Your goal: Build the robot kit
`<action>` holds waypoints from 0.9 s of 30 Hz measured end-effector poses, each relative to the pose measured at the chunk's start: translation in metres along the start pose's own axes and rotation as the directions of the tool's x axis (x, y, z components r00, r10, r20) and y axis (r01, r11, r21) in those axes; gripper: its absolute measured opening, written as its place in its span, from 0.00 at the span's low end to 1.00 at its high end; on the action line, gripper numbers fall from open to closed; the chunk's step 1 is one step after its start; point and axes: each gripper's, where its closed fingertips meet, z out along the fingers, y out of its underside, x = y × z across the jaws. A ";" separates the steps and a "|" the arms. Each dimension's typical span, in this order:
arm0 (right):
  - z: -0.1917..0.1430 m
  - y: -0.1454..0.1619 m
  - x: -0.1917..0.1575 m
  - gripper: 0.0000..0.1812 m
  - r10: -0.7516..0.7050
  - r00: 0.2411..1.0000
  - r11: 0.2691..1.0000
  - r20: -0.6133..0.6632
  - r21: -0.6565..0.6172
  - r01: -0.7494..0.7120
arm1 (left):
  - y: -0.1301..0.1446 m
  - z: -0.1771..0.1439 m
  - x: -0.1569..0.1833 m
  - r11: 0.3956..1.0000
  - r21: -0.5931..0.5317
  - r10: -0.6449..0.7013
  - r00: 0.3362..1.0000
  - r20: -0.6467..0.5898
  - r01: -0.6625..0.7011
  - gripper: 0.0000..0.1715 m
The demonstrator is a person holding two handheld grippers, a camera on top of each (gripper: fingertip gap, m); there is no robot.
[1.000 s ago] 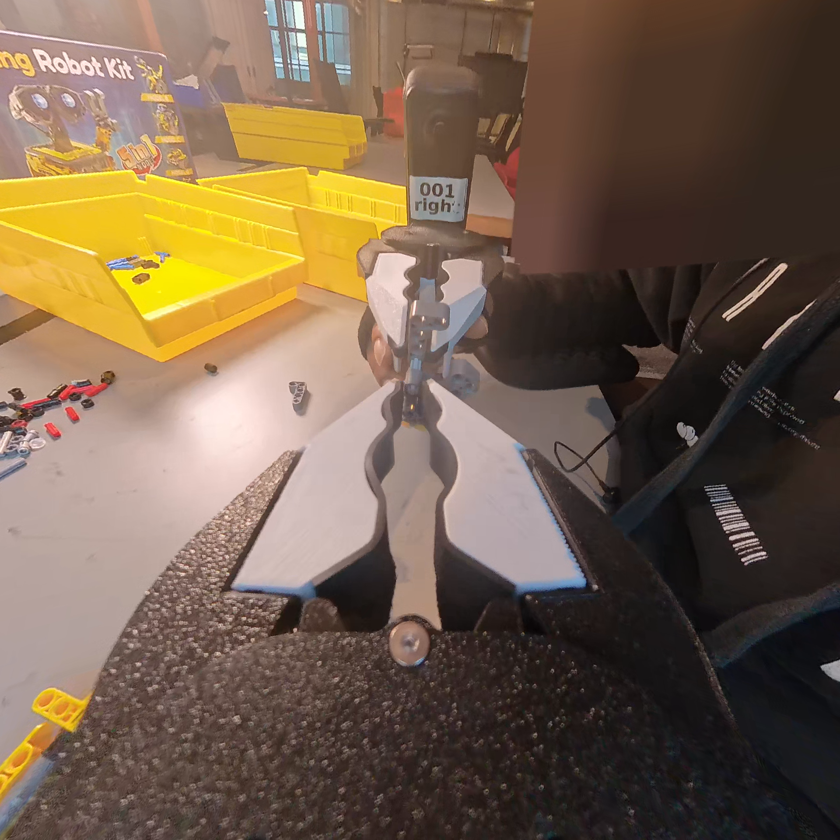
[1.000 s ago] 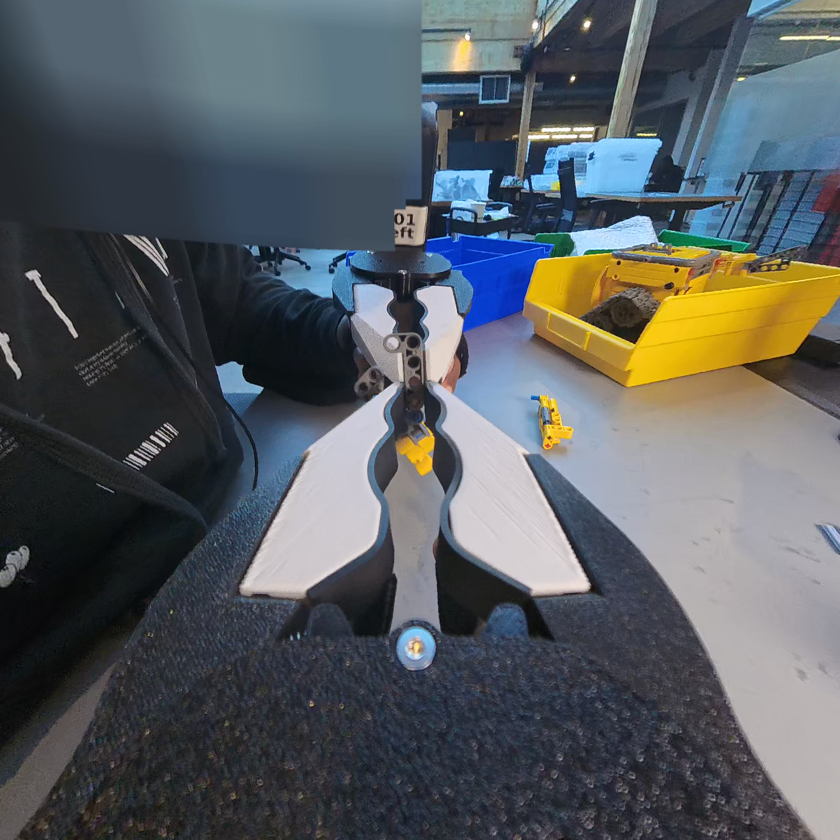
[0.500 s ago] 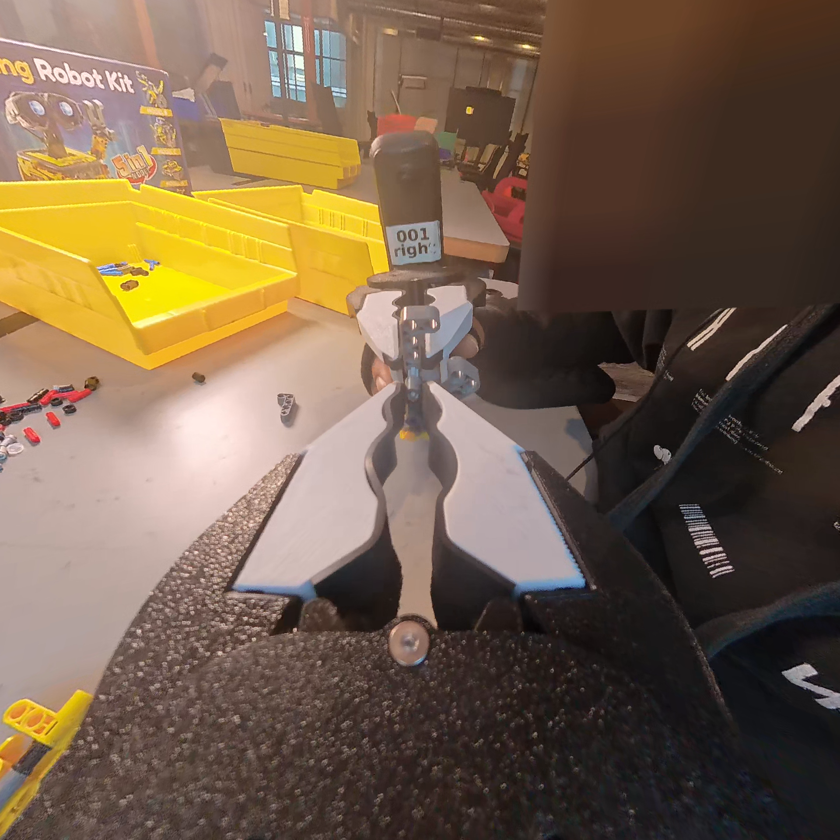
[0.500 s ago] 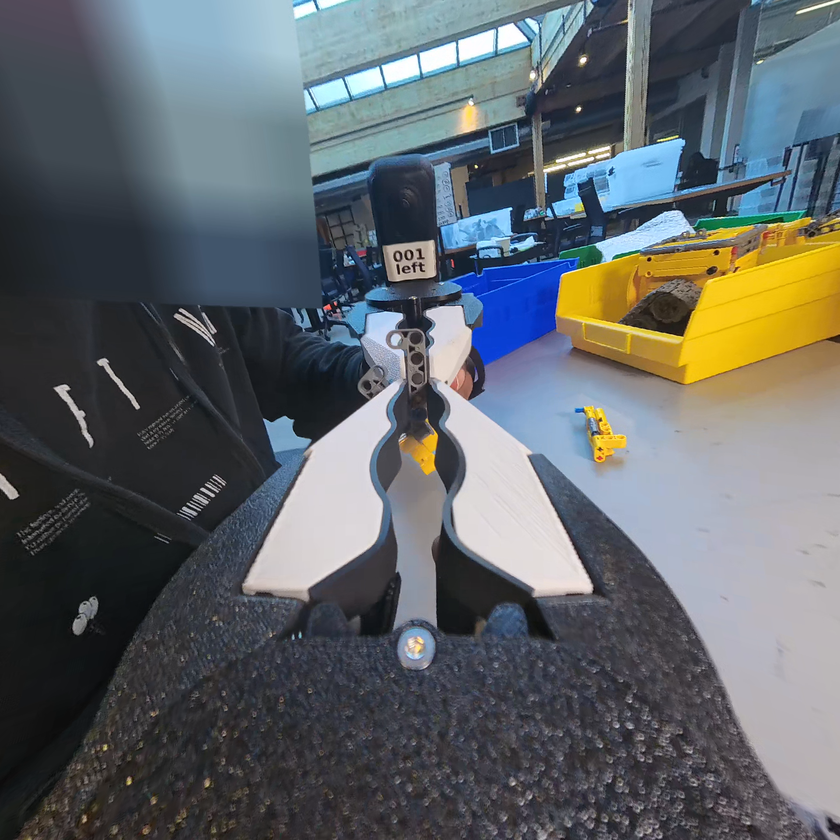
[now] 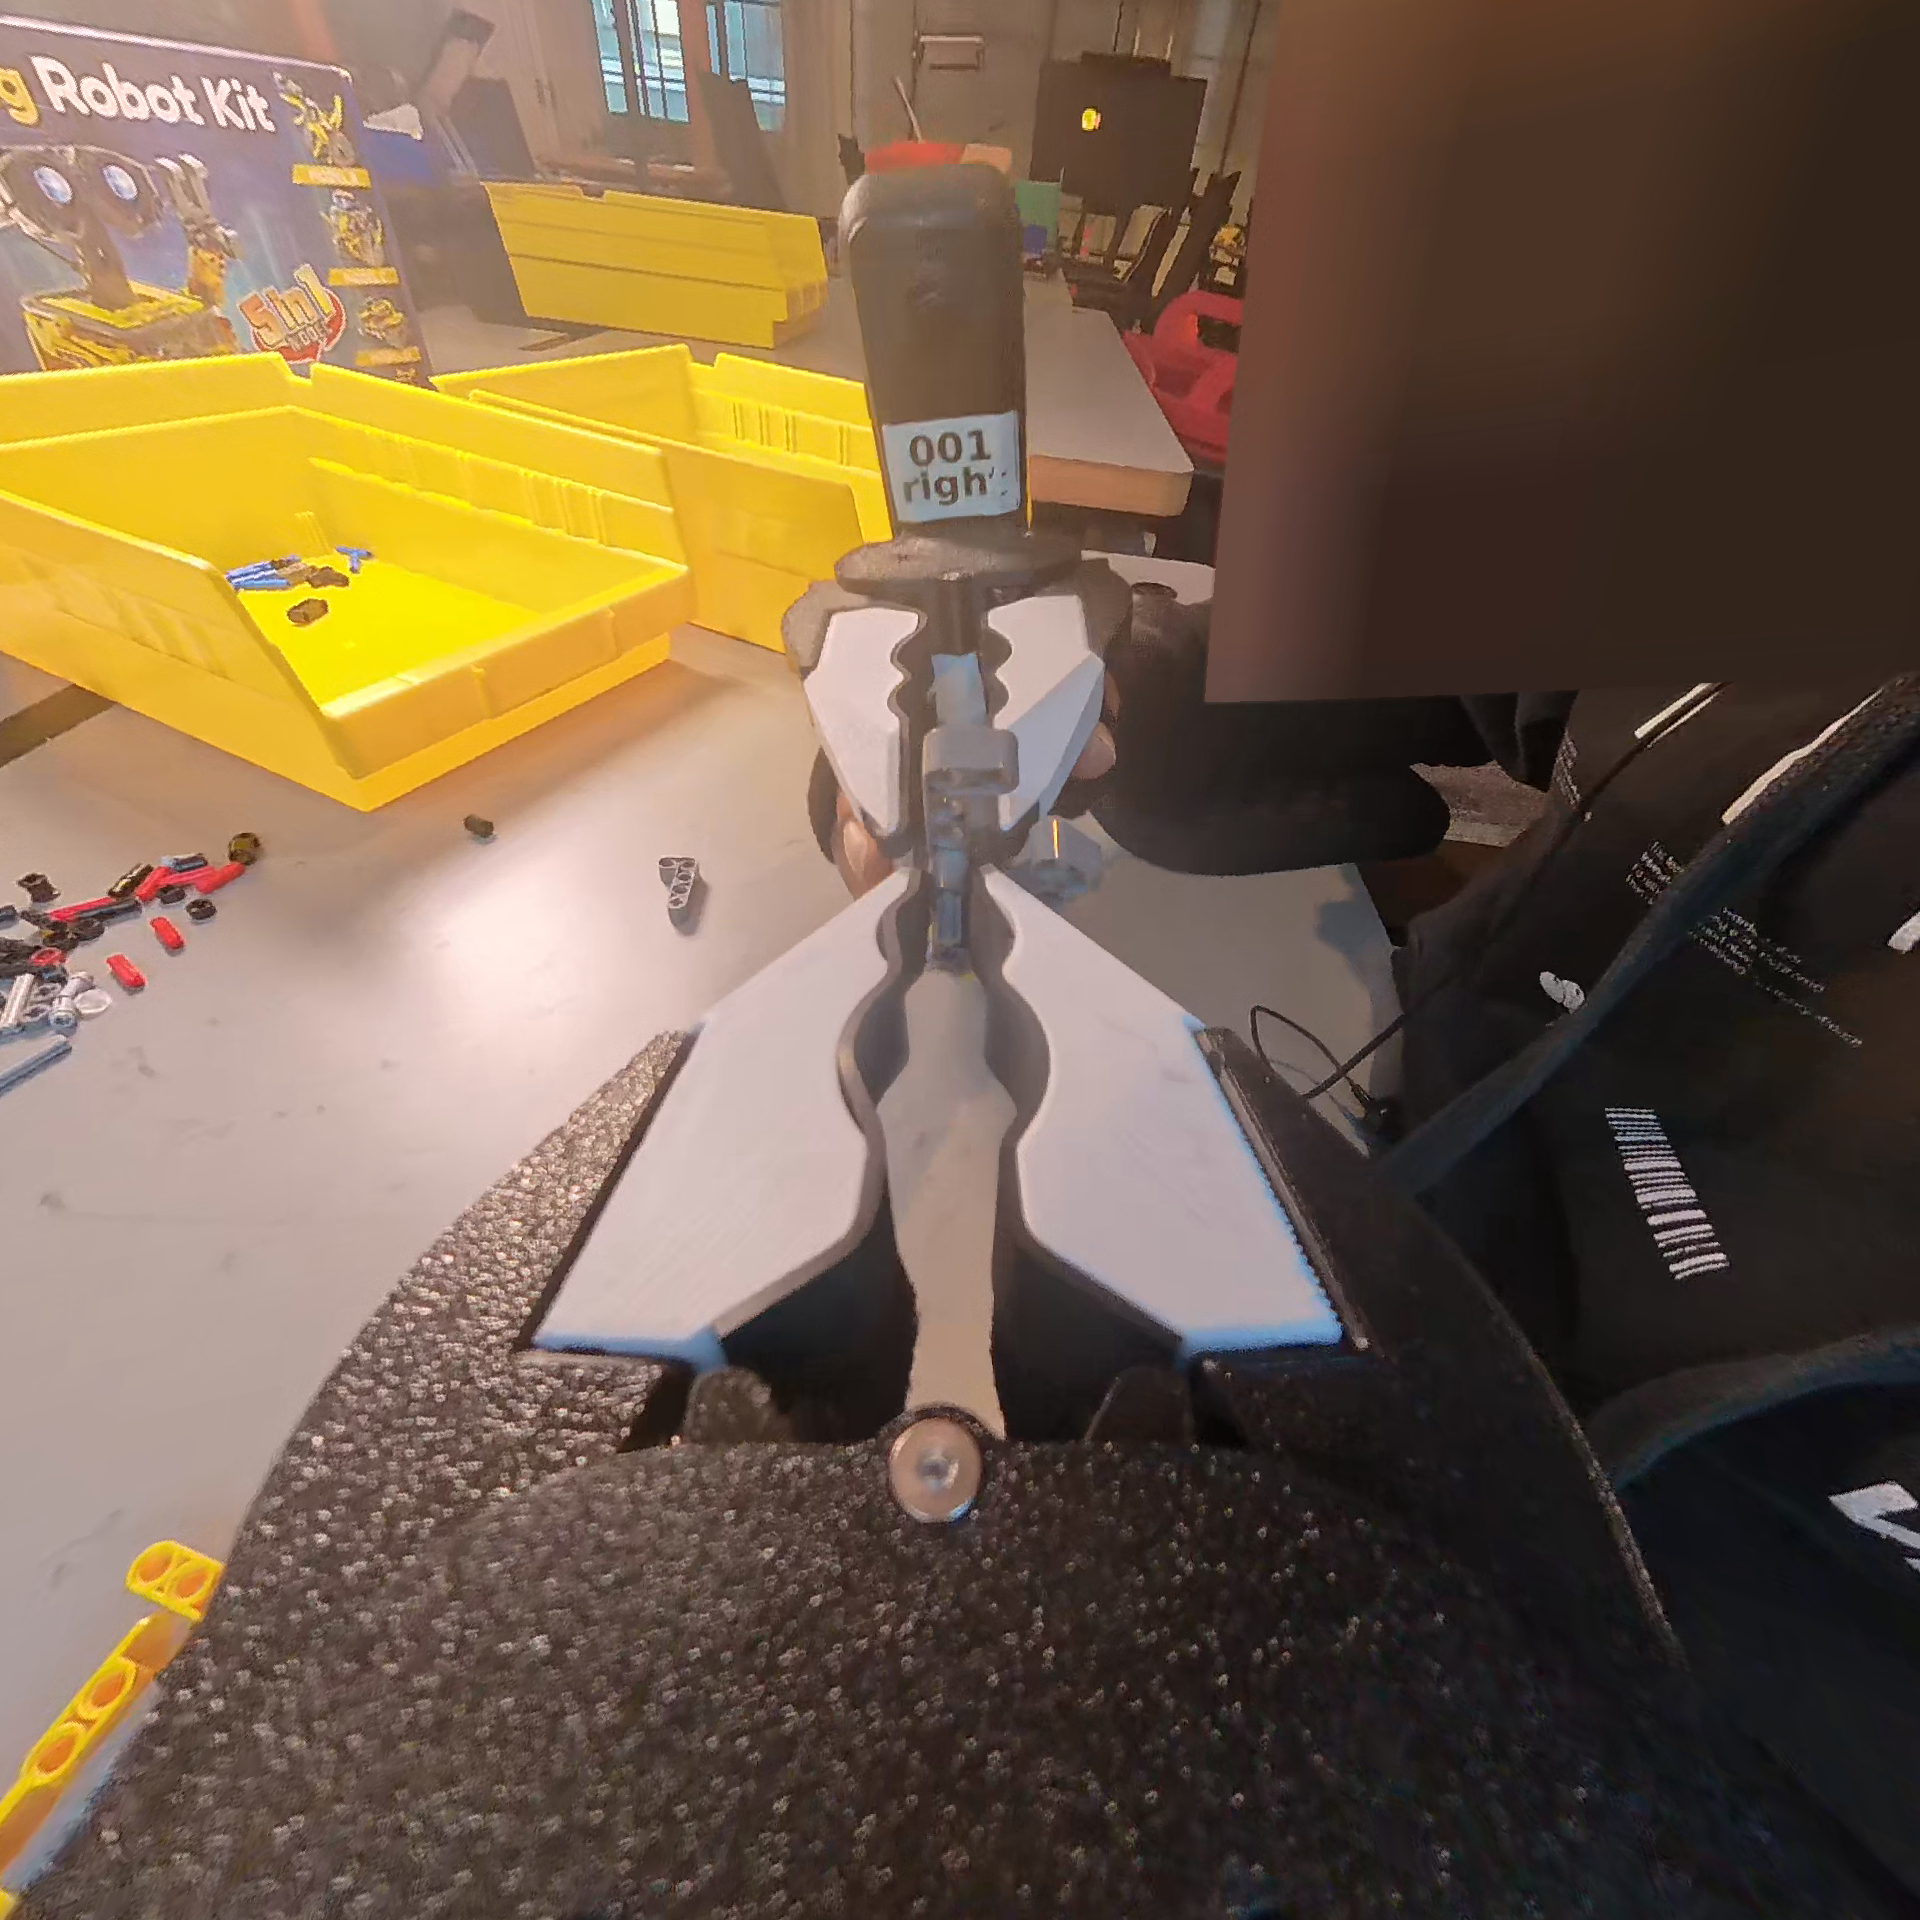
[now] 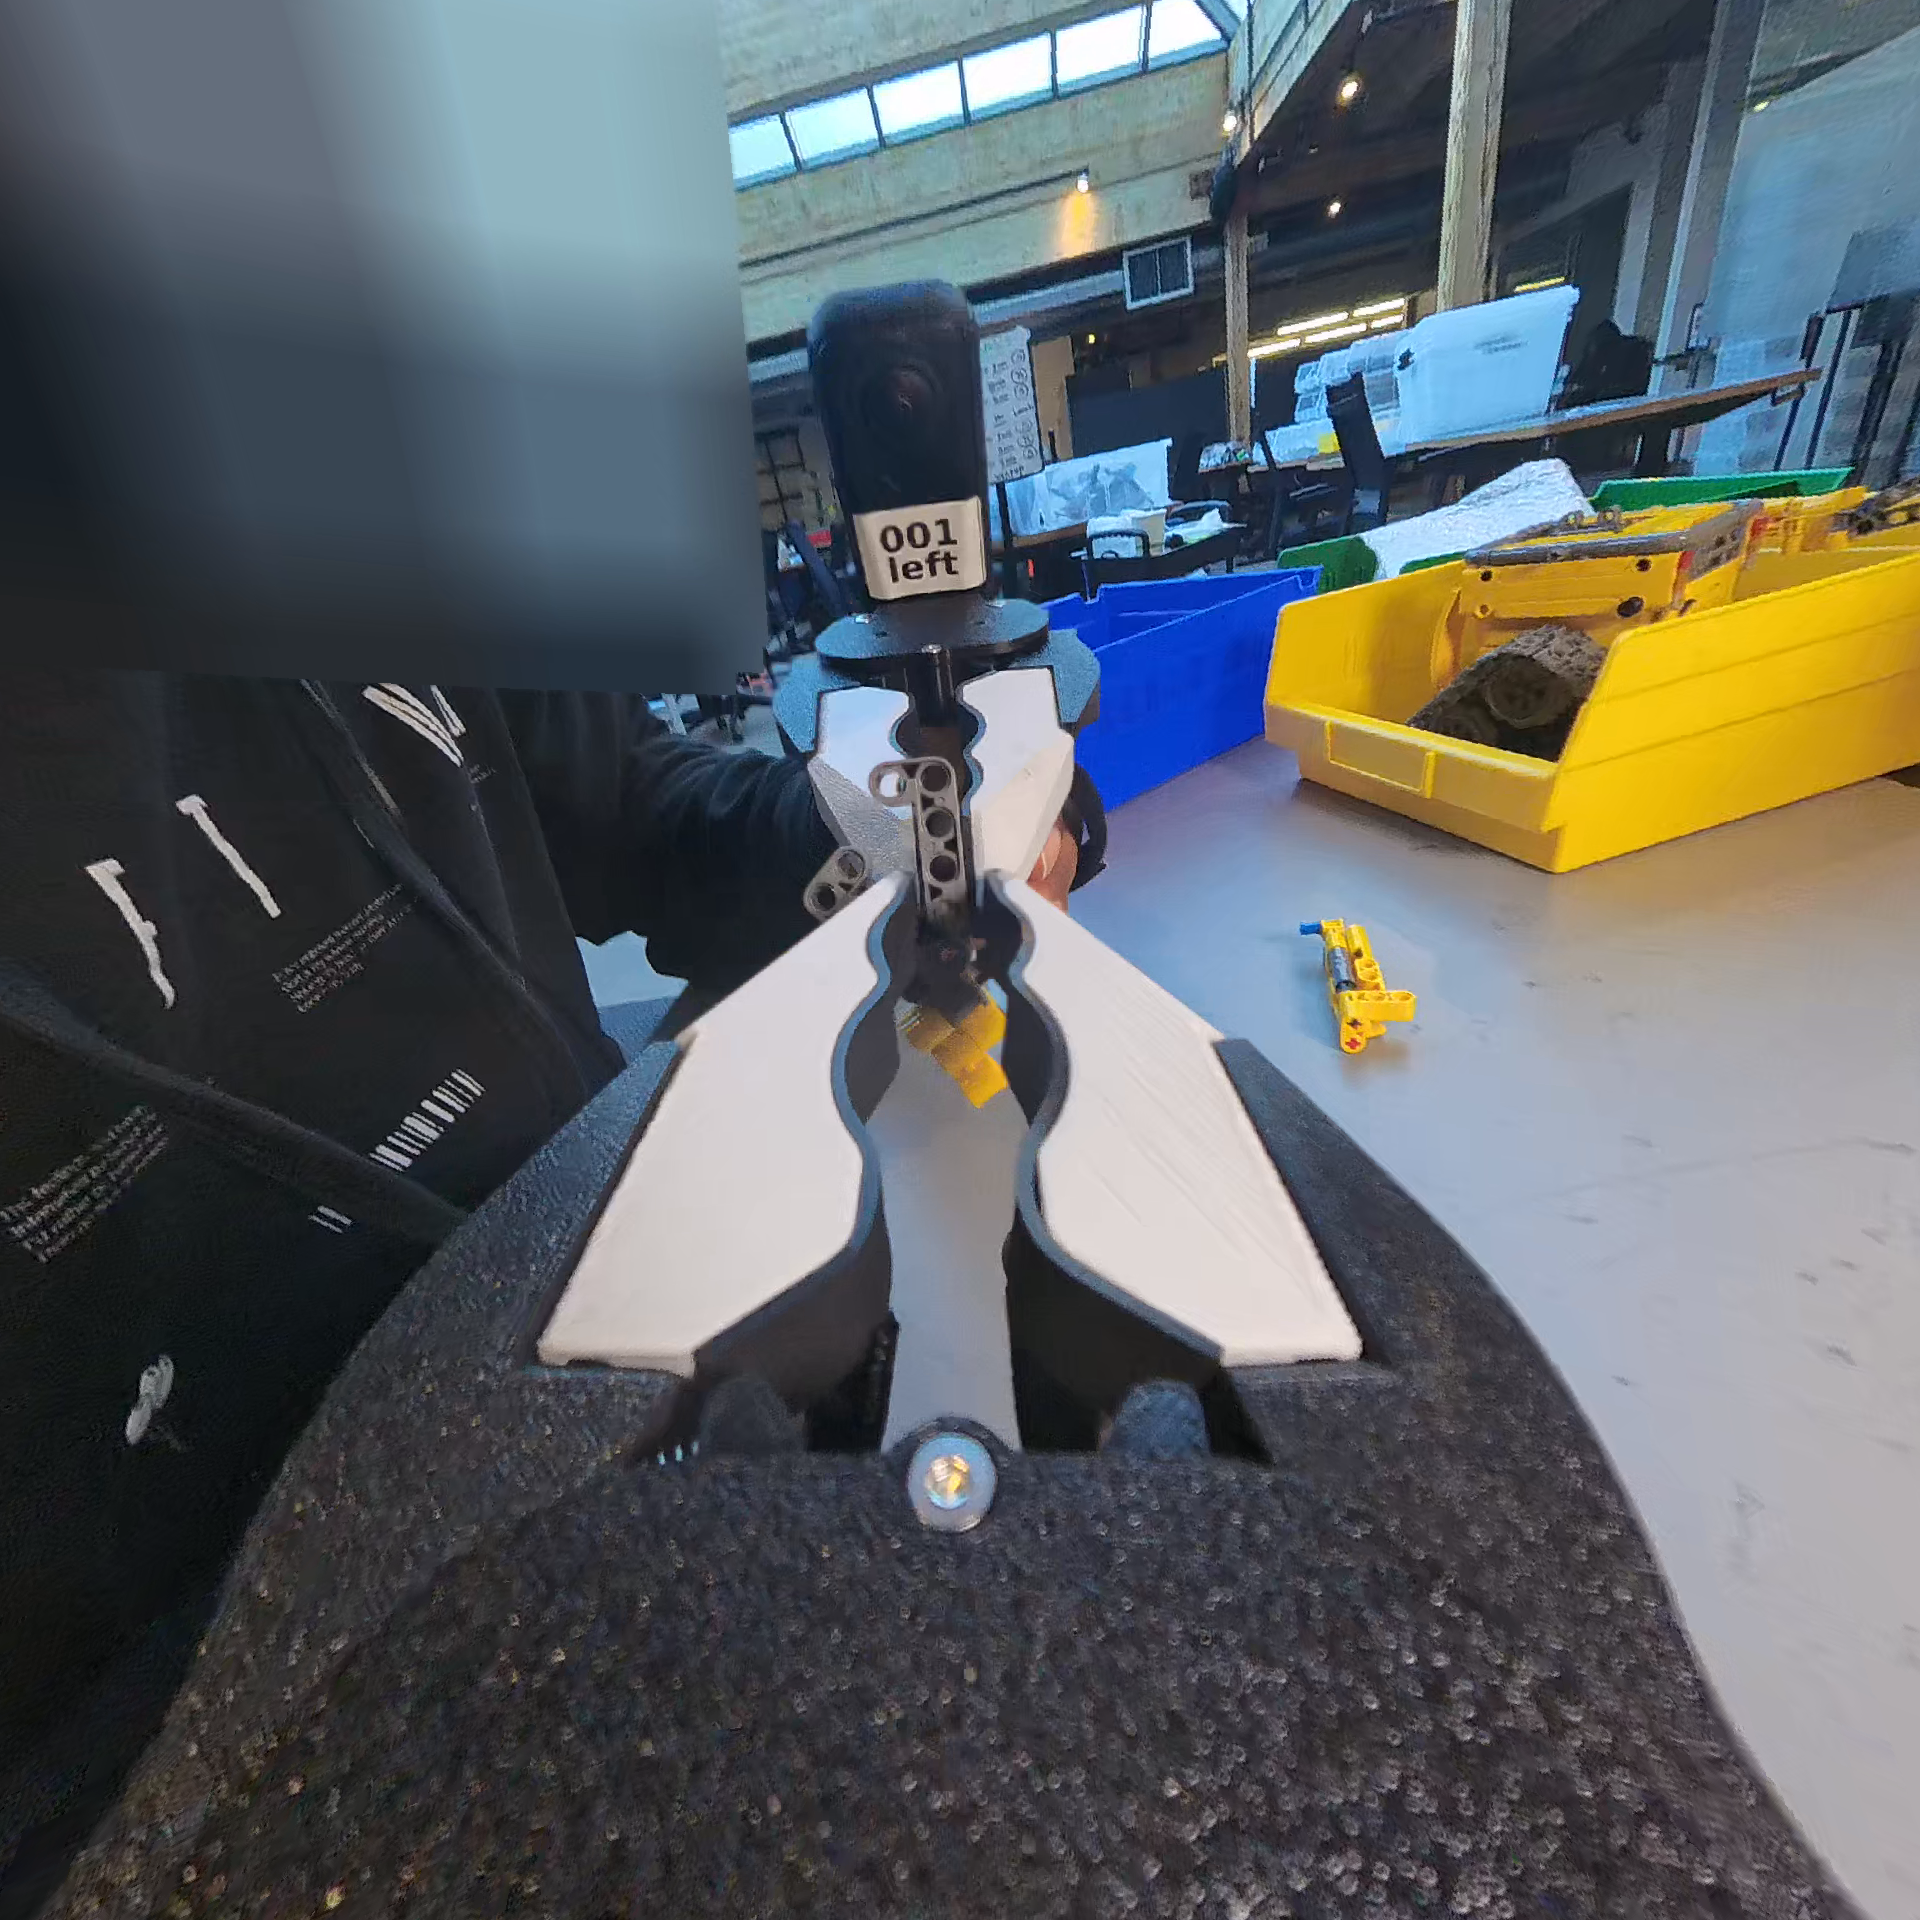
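While both grippers face tip to tip, left gripper (image 5: 951, 904) and right gripper (image 6: 951, 914) fingers pinch one grey-and-yellow brick assembly (image 6: 940, 862); yellow bin (image 5: 343, 582) at ten o'clock.

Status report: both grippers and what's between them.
Left gripper and right gripper both shut on grey beam assembly, tip to tip. Yellow piece hangs beneath. Loose parts on table.
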 end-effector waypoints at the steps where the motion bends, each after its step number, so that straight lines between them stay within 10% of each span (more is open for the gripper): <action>1: 0.000 0.001 -0.001 0.08 -0.024 1.000 0.999 -0.001 -0.023 0.024 | 0.001 -0.001 0.000 1.000 -0.004 -0.001 1.000 0.000 0.001 0.04; 16: -0.009 0.071 0.006 0.05 -0.348 0.937 0.818 0.024 -0.480 0.316 | 0.062 0.011 0.001 0.941 -0.313 0.126 0.992 -0.029 -0.129 0.04; 27: -0.014 0.092 0.013 0.04 -0.342 0.938 0.767 0.058 -0.559 0.314 | 0.084 0.007 -0.005 0.915 -0.381 0.125 0.991 -0.048 -0.134 0.05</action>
